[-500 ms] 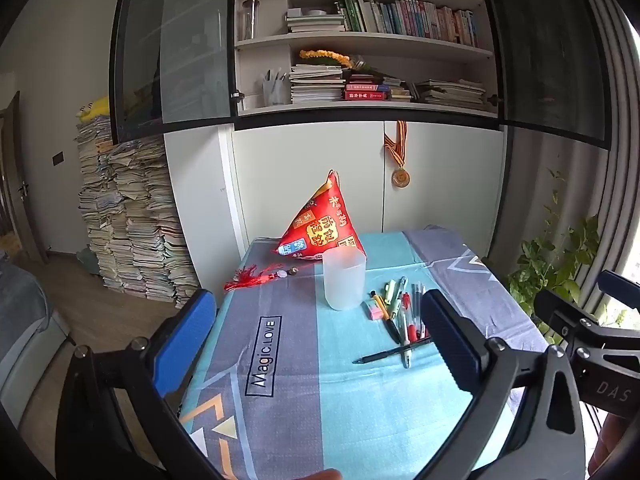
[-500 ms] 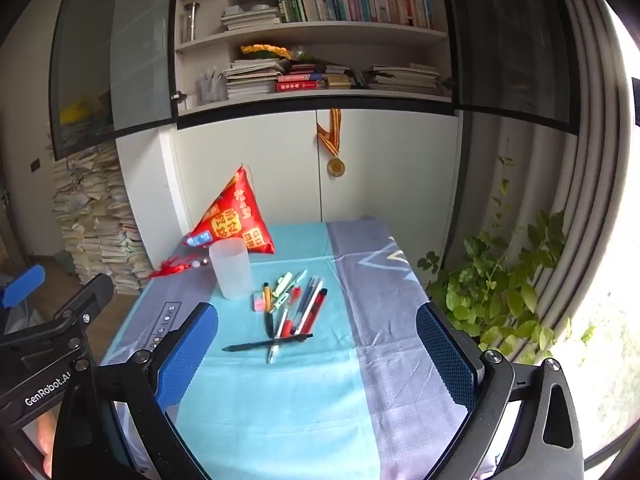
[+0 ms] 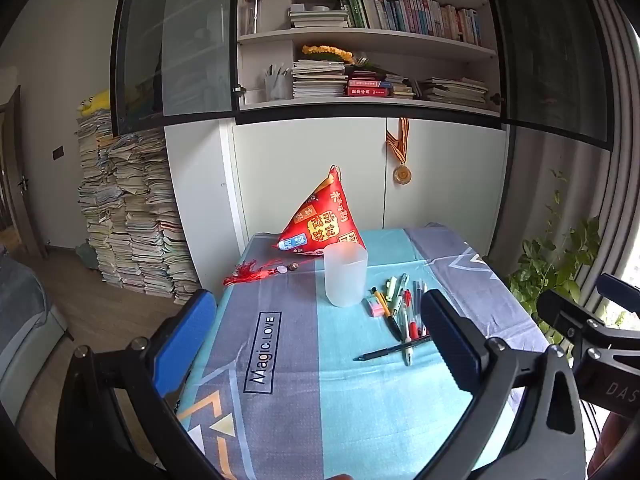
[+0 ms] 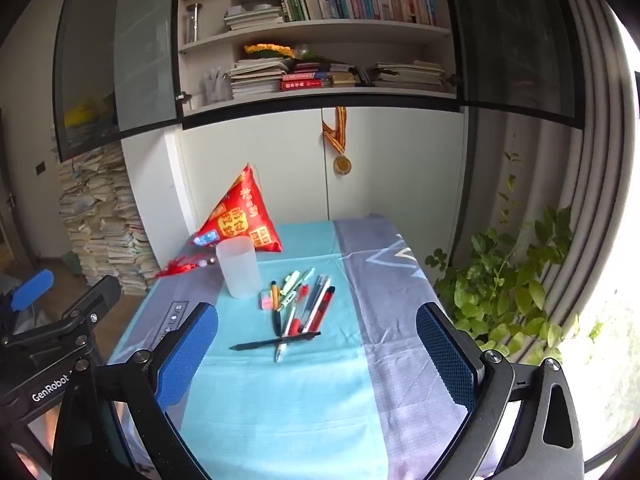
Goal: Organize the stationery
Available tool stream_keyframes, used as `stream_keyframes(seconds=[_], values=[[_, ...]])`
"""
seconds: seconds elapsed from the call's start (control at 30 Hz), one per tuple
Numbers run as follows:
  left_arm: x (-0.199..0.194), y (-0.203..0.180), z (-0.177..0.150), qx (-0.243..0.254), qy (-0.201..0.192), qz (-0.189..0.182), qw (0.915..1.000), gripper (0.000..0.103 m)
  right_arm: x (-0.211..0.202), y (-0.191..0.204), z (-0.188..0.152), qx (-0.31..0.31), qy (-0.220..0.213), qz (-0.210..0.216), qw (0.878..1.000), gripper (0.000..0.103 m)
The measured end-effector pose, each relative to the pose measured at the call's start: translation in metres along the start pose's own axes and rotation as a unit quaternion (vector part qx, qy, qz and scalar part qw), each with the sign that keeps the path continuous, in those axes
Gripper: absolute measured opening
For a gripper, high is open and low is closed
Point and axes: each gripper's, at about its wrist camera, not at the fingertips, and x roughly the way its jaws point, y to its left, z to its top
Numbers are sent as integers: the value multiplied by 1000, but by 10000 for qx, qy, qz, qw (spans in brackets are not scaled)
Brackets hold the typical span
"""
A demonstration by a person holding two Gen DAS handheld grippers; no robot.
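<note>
Both grippers gape empty; only right view shows pens unobstructed beside cup.

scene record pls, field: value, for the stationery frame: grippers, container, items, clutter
left gripper: open, empty, above the near part of the table
right gripper: open, empty, above the near part of the table
cup: frosted plastic, upright, looks empty
pens: loose pile just right of the cup, none in it
black pen: lies crosswise at the near end of the pile
eraser: pink, between cup and pens
red pouch: pyramid-shaped, behind the cup
red tassel: left of the cup
tablecloth: teal and grey
</note>
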Motion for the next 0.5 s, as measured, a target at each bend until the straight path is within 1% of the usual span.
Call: stream_keyframes(seconds=[0.07, 0.27, 0.33, 0.5], values=[[1, 0, -2, 20, 4, -1, 10000, 102, 4, 2, -5, 6, 16, 39, 10000, 100], [5, 1, -4, 14, 47, -9, 10000, 102, 7, 0, -5, -3, 31, -67, 10000, 100], [6, 1, -5, 11, 62, -9, 10000, 102, 6, 1, -6, -19, -6, -25, 10000, 100], [6, -2, -6, 68, 82, -38, 9999, 102, 2, 4, -6, -115, -155, -99, 9998, 100]])
